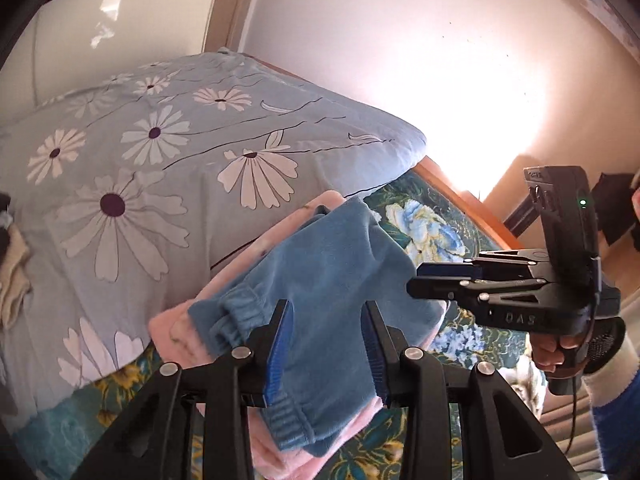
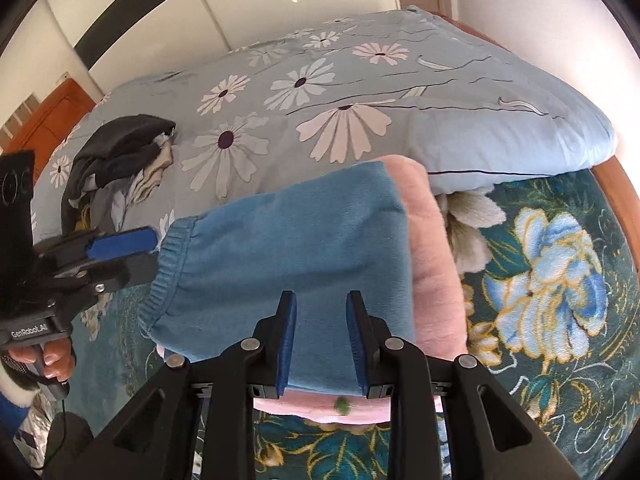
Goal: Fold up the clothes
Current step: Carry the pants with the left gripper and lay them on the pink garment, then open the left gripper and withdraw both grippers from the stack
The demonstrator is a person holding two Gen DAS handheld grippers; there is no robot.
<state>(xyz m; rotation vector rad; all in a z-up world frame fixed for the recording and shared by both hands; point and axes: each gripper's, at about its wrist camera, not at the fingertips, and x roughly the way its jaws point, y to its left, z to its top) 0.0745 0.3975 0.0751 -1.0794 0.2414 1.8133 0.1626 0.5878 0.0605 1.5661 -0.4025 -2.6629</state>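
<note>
Bed with folded blue garment atop pink one; left gripper and right gripper fingers released; square edges before stacking.

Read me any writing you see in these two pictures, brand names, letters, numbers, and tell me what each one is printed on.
"GenRobot.AI": white print on the black body of the left tongs, in the right wrist view.
"DAS", possibly "OAS": raised letters, seen upside down, on the black body of the right tongs, in the left wrist view.
Small mark on top of the black box above the right tongs: too blurred to read.
No writing on the clothes or bedding.
</note>
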